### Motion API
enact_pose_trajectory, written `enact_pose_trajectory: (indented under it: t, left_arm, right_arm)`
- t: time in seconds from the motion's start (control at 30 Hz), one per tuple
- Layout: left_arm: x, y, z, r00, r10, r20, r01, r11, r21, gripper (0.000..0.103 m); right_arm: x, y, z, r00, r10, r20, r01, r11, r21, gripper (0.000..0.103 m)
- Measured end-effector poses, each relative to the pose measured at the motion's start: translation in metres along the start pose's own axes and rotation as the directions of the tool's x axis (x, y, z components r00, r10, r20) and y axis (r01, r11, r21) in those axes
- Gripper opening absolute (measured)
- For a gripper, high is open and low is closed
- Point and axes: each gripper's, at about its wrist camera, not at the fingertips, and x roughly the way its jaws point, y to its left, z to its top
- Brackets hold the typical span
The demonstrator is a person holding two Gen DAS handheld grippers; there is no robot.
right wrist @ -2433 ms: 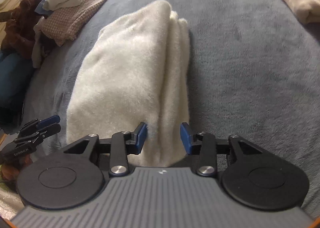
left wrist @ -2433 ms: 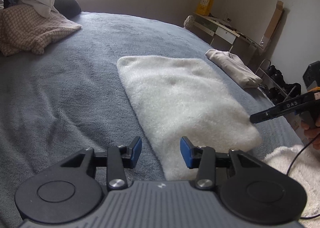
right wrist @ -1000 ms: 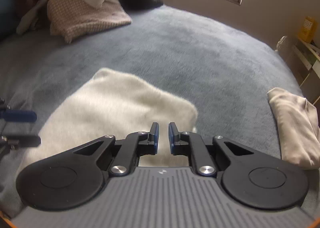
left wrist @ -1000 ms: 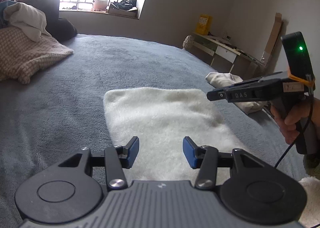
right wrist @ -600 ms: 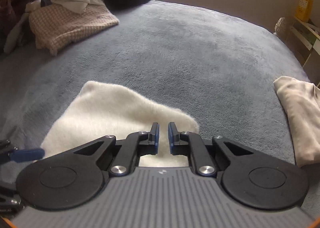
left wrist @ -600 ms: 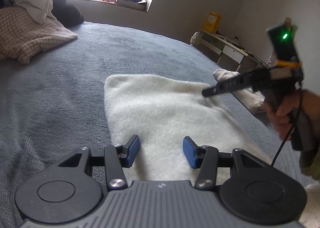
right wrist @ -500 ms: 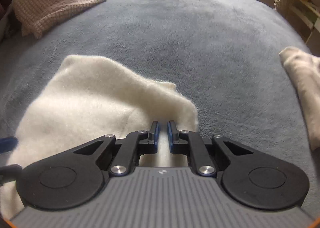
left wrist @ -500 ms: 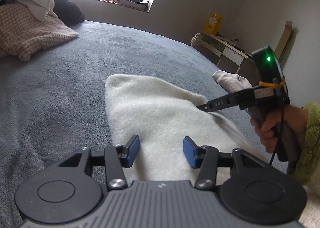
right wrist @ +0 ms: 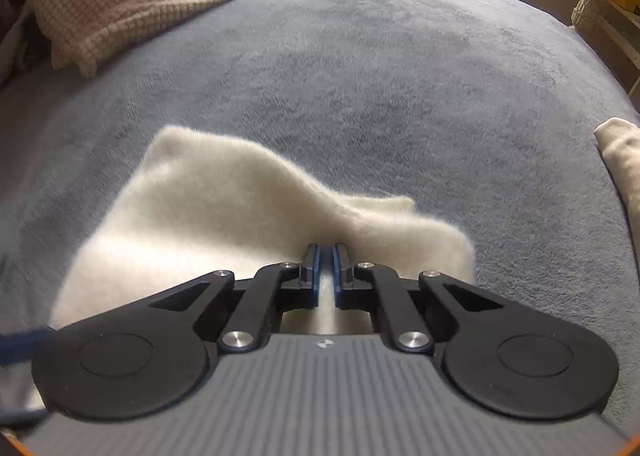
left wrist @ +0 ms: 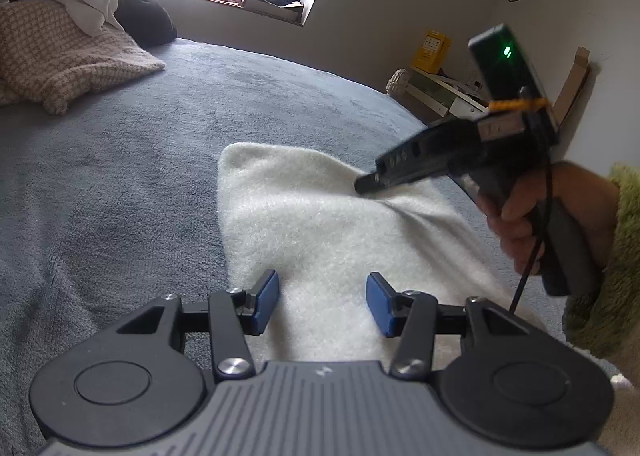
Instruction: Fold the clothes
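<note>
A white fluffy garment [left wrist: 312,224] [right wrist: 208,208] lies folded flat on the grey-blue bed blanket [left wrist: 120,176] [right wrist: 360,76]. My left gripper [left wrist: 322,304] hovers open over the garment's near end, nothing between its blue pads. My right gripper [right wrist: 325,252] is shut, and its tip [left wrist: 362,186] presses down into the garment near its far right edge. The cloth puckers and creases around that tip. I cannot see any cloth pinched between the pads. A hand [left wrist: 516,224] in a green fuzzy sleeve holds the right gripper.
A pile of clothes with a checked knit [left wrist: 60,52] [right wrist: 120,12] sits at the bed's far left. A folded beige garment [right wrist: 622,160] lies at the right edge. A desk [left wrist: 440,92] and a wall stand beyond the bed on the right.
The right gripper came down from above the garment and pushed its shut tip into the cloth, which has bunched along its far edge. The left gripper has stayed put and open.
</note>
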Motion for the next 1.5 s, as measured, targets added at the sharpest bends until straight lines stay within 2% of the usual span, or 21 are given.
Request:
enact_pose_trajectory:
  t: [0.13, 0.23, 0.3, 0.33, 0.43, 0.5, 0.57, 0.63, 0.67, 0.8, 0.9, 0.97, 1.1, 1.27, 1.37, 1.43, 1.5]
  left_arm:
    - [0.000, -0.001, -0.001, 1.000, 0.006, 0.000, -0.006, 1.000, 0.000, 0.050]
    - [0.001, 0.002, -0.001, 1.000, -0.002, -0.005, 0.002, 1.000, -0.017, 0.049]
    - [0.001, 0.003, -0.001, 1.000, -0.003, 0.000, 0.003, 1.000, -0.019, 0.050]
    - [0.001, 0.003, -0.002, 1.000, -0.004, 0.002, 0.004, 1.000, -0.015, 0.050]
    - [0.001, 0.002, -0.004, 1.000, -0.001, 0.009, 0.001, 1.000, -0.015, 0.050]
    - [0.000, 0.002, -0.004, 1.000, 0.000, 0.010, 0.001, 1.000, -0.018, 0.050]
    - [0.000, 0.002, -0.004, 1.000, -0.003, 0.007, 0.003, 1.000, -0.020, 0.050]
    - [0.001, 0.003, -0.003, 1.000, 0.001, -0.001, -0.001, 1.000, -0.030, 0.050]
    - [0.002, 0.004, -0.003, 1.000, 0.000, -0.004, 0.000, 0.999, -0.036, 0.050]
    - [-0.001, 0.006, -0.005, 1.000, -0.011, 0.007, 0.011, 0.999, -0.044, 0.050]
    - [0.000, 0.006, -0.005, 1.000, -0.010, 0.006, 0.010, 0.999, -0.042, 0.050]
    - [0.000, 0.006, -0.004, 1.000, -0.011, 0.003, 0.011, 0.999, -0.039, 0.050]
    - [0.001, 0.007, -0.003, 1.000, -0.003, -0.006, 0.003, 0.999, -0.047, 0.051]
    - [0.001, 0.009, -0.001, 1.000, -0.016, -0.010, 0.016, 0.998, -0.065, 0.051]
    - [0.002, 0.010, -0.002, 1.000, -0.018, -0.012, 0.017, 0.998, -0.061, 0.051]
    - [0.002, 0.009, -0.001, 1.000, -0.017, -0.014, 0.016, 0.998, -0.058, 0.051]
    - [0.003, 0.008, -0.001, 1.000, -0.019, -0.017, 0.018, 0.998, -0.057, 0.051]
  right_arm:
    - [-0.022, 0.022, 0.011, 0.988, 0.097, 0.123, -0.093, 0.995, -0.033, 0.004]
    - [0.026, 0.021, -0.005, 0.998, 0.067, 0.018, -0.066, 0.995, -0.077, 0.004]
    - [0.031, 0.014, -0.005, 0.998, 0.064, -0.008, -0.064, 0.997, -0.039, 0.004]
    - [0.024, 0.013, 0.000, 0.998, 0.070, -0.005, -0.070, 0.997, -0.013, 0.004]
    - [-0.004, 0.027, 0.018, 0.995, 0.067, 0.070, -0.063, 0.996, -0.067, 0.006]
    - [-0.012, 0.036, 0.028, 0.984, 0.142, 0.108, -0.134, 0.988, -0.079, 0.006]
    - [0.001, 0.047, 0.031, 0.977, 0.187, 0.098, -0.176, 0.978, -0.110, 0.005]
    - [0.043, 0.053, 0.020, 0.992, 0.122, 0.010, -0.119, 0.981, -0.152, 0.004]
    - [0.056, 0.049, 0.013, 0.992, 0.128, -0.001, -0.127, 0.982, -0.141, 0.004]
    - [0.033, 0.048, 0.026, 0.989, 0.146, -0.009, -0.146, 0.985, -0.090, 0.005]
    - [0.007, 0.065, 0.032, 0.979, 0.195, 0.066, -0.183, 0.971, -0.152, 0.006]
    - [0.010, 0.074, 0.034, 0.967, 0.244, 0.080, -0.229, 0.961, -0.154, 0.005]
    - [0.066, 0.075, 0.021, 0.979, 0.206, 0.016, -0.201, 0.969, -0.144, 0.003]
    - [0.014, 0.064, 0.024, 0.974, 0.218, 0.067, -0.211, 0.973, -0.098, 0.005]
    - [-0.031, 0.053, 0.011, 0.974, 0.194, 0.115, -0.181, 0.977, -0.112, 0.005]
    - [-0.040, 0.044, -0.003, 0.983, 0.159, 0.092, -0.149, 0.984, -0.101, 0.005]
    - [-0.021, 0.034, -0.022, 0.997, 0.080, 0.021, -0.078, 0.992, -0.097, 0.005]
